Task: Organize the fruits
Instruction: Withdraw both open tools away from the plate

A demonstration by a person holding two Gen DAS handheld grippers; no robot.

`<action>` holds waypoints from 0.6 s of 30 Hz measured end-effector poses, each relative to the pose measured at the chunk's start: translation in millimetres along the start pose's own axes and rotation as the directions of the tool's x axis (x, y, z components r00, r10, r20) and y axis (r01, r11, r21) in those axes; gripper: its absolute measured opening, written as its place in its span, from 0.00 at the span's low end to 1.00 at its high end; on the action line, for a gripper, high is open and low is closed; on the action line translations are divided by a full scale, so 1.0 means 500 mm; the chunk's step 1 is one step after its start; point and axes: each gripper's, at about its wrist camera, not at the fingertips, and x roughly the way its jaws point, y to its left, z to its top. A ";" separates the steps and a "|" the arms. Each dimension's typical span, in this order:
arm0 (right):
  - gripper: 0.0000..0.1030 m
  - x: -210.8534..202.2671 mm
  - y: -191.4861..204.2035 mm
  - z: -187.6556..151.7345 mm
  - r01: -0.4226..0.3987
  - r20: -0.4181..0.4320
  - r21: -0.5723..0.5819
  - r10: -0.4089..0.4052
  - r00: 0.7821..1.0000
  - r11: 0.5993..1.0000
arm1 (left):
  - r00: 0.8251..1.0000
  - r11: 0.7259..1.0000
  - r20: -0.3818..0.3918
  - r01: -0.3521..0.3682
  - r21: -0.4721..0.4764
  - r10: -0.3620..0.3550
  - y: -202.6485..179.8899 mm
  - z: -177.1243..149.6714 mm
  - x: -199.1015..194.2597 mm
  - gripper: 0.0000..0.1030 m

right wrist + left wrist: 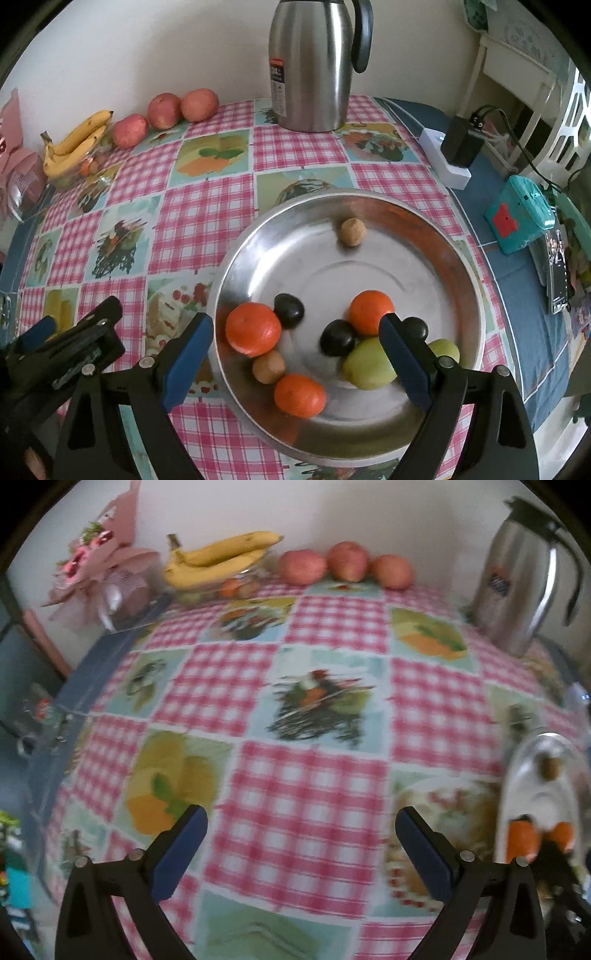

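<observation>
A round steel plate lies on the checked tablecloth. It holds three oranges, dark plums, green fruits and small brown fruits. My right gripper hovers open over the near half of the plate, its pads touching no fruit. My left gripper stands open above bare tablecloth, to the left of the plate. Against the back wall a bunch of bananas rests on a glass bowl, with three reddish apples in a row beside it.
A tall steel jug stands at the back of the table. A white power strip with a black adapter and a teal box lie on the blue cloth at the right. A pink bouquet sits at the back left.
</observation>
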 end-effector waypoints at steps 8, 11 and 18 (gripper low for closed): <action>0.89 0.001 0.014 -0.041 -0.025 -0.004 0.005 0.025 1.000 1.000 | 1.000 1.000 -0.001 -0.009 -0.008 0.009 0.034 -0.027 0.003 1.00; 0.89 -0.002 0.019 -0.054 -0.033 -0.008 0.000 0.033 0.999 0.999 | 1.000 1.000 0.010 -0.007 -0.001 0.007 0.040 -0.036 -0.008 1.00; 0.89 -0.029 0.022 -0.072 -0.040 0.019 -0.009 0.040 0.999 0.999 | 0.998 1.000 0.052 0.018 0.006 -0.018 0.059 -0.047 -0.053 1.00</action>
